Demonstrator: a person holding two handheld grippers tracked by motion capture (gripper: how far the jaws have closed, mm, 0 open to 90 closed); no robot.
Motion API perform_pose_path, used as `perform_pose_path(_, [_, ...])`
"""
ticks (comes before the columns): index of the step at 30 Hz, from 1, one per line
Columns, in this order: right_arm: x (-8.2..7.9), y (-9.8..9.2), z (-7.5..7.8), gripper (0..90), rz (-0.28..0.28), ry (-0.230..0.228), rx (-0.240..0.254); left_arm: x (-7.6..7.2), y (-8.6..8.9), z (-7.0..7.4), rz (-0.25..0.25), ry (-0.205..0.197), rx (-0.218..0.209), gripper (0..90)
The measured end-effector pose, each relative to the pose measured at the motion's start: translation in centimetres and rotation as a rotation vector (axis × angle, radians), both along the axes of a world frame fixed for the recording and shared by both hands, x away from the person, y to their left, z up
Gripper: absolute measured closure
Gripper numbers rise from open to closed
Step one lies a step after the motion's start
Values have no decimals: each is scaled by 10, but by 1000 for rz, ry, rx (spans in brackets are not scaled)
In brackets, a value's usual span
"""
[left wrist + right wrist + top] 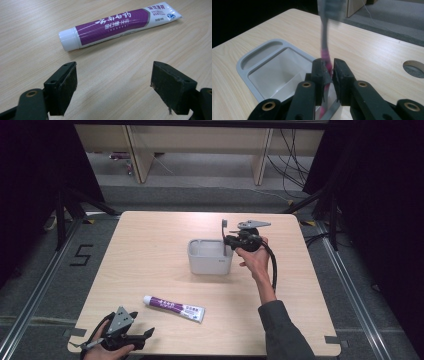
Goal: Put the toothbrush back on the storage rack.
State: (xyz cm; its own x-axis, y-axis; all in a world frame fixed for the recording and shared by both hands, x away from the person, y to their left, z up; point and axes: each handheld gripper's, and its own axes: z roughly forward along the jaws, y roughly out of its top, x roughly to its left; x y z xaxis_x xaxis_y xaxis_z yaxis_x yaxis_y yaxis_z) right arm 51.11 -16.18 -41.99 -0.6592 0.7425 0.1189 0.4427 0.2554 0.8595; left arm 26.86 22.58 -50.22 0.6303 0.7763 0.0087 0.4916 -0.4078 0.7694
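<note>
Toothbrush [325, 50]: stood upright, clamped in right gripper [329, 72] jaws over grey holder [209, 256] at counter [150, 245] centre. Step: insertion; next, lowering and release. Left gripper [113, 82] jaws apart, toothpaste [174, 307] at its 12 o'clock.

One toothbrush [224, 228], one toothpaste tube [174, 308], one grey holder box [210, 257] (two compartments inside), and two tools, left [145, 336] and right [231, 240], over one bench [150, 250].

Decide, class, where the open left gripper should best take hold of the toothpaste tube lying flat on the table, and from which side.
Probably grip the toothpaste tube across its purple mid-body, from above. It lies flat, long and narrow, so the left gripper jaws can straddle its width; the round cap end is likelier to slip.
</note>
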Motion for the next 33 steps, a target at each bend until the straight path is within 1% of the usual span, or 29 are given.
perform_pose_path(1, [-1,0,1,786,-9,0,-2,0,0,0,7,2,11,206])
perform_pose_path(3, [-2,-1,2,768,-3,0,-2,0,1,0,4,0,12,206])
perform_pose_path(4, [-2,0,2,758,4,-3,0,0,0,0,1,1,-3,206])
perform_pose_path(5, [-3,-2,4,750,-5,-14,-20,0,0,0,1,1,-3,206])
perform_pose_path(6, [-3,-2,4,736,2,-7,1,0,1,0,3,-1,12,206])
perform_pose_path(7, [-5,-2,4,720,-20,-7,11,0,0,0,6,-1,0,206])
perform_pose_path(8, [-6,-3,5,714,-10,-5,12,0,0,0,0,1,-2,206])
perform_pose_path(9, [-7,-3,6,705,-4,-17,7,0,1,0,2,-1,13,206])
perform_pose_path(11, [-10,-4,7,697,-7,-6,12,0,0,0,7,2,11,206])
perform_pose_path(12, [-13,-8,10,666,-12,-20,-4,0,0,0,8,1,10,205])
perform_pose_path(13, [-15,-9,10,655,-28,-27,6,0,0,0,10,-3,4,206])
perform_pose_path(14, [-15,-9,10,655,-28,-27,6,0,0,0,10,-3,4,206])
perform_pose_path(15, [-18,-14,14,634,-25,-36,-3,0,0,1,8,5,-5,206])
perform_pose_path(16, [-19,-16,14,619,-16,-55,0,0,0,1,9,7,1,206])
perform_pose_path(17, [-19,-16,14,619,-16,-55,0,0,0,1,9,7,1,206])
perform_pose_path(18, [-27,-20,18,563,-30,-23,3,0,0,0,8,6,0,206])
perform_pose_path(19, [-27,-20,18,563,-30,-23,3,0,0,0,8,6,0,206])
perform_pose_path(20, [-34,-24,21,530,-31,-10,11,0,0,0,9,6,0,206])
perform_pose_path(21, [-38,-28,23,520,-36,-22,-1,0,0,0,9,6,0,206])
perform_pose_path(22, [-41,-32,24,505,-32,-39,4,0,0,0,11,7,0,206])
perform_pose_path(23, [-45,-34,25,491,-30,-32,7,0,0,1,11,6,0,206])
perform_pose_path(24, [-49,-37,26,479,-35,-35,-5,0,1,1,12,4,3,206])
perform_pose_path(25, [-49,-37,26,479,-35,-35,-5,0,1,1,12,4,3,206])
perform_pose_path(26, [-56,-41,26,461,-22,-36,-2,0,1,1,10,6,4,206])
perform_pose_path(27, [-59,-43,26,449,-32,-42,-14,1,1,1,9,6,4,206])
perform_pose_path(30, [-68,-47,23,433,-15,-43,-36,1,1,0,7,1,0,206])
perform_pose_path(31, [-71,-47,22,431,-13,-33,-33,1,1,0,10,3,1,206])
perform_pose_path(32, [-73,-48,21,428,-6,-44,-38,1,1,0,12,2,4,206])
perform_pose_path(33, [-76,-47,19,426,-2,-28,-16,1,2,1,11,8,8,206])
